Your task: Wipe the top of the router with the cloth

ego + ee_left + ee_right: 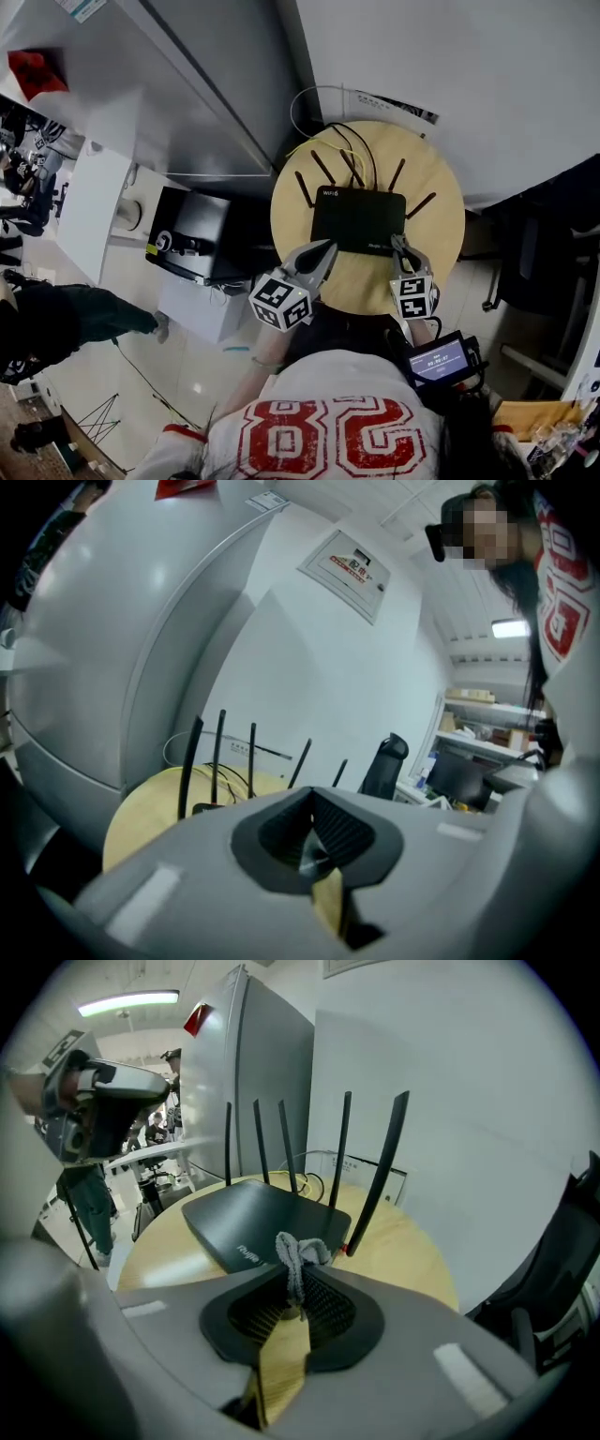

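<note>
The router (358,220) sits on the tabletop (441,202), its antennas (322,167) along the far edge, toward the wall (469,75). The left claw (326,247) is at its near left corner. The right claw (402,244) is at its near right corner, with the cloth (298,1252) between its jaws.

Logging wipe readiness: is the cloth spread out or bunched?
Bunched: the cloth is a small grey wad pinched in the right gripper, close to the router.

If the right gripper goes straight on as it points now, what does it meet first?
Probably the flat black router, at its near front edge. The right gripper, jaws shut on a small grey cloth, points right at it, so the cloth would touch first. Height over the edge is unclear.
</note>
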Tool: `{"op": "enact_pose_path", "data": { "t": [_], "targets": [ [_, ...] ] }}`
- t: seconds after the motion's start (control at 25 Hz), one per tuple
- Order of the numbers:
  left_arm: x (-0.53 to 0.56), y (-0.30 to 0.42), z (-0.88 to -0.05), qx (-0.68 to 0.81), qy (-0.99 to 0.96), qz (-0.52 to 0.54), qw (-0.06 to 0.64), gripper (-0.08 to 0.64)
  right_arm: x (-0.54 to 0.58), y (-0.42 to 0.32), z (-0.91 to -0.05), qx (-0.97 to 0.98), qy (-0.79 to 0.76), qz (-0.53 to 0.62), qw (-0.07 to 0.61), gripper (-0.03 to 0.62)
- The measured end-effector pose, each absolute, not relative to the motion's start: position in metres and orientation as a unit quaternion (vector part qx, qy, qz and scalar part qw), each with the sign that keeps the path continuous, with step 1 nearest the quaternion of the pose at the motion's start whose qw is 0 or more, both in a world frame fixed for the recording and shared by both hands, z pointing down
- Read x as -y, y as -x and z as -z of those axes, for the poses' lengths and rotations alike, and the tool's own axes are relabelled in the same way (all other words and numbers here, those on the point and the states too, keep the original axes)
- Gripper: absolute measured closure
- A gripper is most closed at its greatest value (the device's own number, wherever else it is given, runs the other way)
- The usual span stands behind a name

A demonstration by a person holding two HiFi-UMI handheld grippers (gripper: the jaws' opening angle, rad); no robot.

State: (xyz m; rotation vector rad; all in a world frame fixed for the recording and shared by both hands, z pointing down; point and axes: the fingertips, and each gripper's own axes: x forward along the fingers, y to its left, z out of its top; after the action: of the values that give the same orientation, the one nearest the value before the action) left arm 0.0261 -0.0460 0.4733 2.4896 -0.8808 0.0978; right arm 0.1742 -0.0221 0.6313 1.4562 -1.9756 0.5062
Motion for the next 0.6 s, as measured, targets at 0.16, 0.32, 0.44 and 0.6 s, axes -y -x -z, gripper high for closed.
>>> {"op": "enact_pose_path", "data": {
  "t": [0.16, 0.32, 0.44, 0.6],
  "targets": [
    [0.038, -0.044, -0.475, 0.311, -0.916, -0.038, 0.249, 0.56, -0.001, -0.166, -0.633, 0.763, -0.533, -0.197, 0.31, 0.549],
    [0.034, -0.053, -0.476, 0.308, -0.918, -0.038, 0.248, 0.56, -0.009, -0.161, -0.637, 0.773, -0.515, -0.197, 0.314, 0.549],
    [0.033, -0.05, -0.473, 0.315, -0.917, -0.036, 0.243, 0.56, 0.004, -0.167, -0.625, 0.772, -0.522, -0.18, 0.314, 0.549],
    [0.035, -0.037, -0.472, 0.335, -0.91, -0.038, 0.241, 0.56, 0.046, -0.171, -0.614, 0.775, -0.53, -0.148, 0.311, 0.549]
  ]
}}
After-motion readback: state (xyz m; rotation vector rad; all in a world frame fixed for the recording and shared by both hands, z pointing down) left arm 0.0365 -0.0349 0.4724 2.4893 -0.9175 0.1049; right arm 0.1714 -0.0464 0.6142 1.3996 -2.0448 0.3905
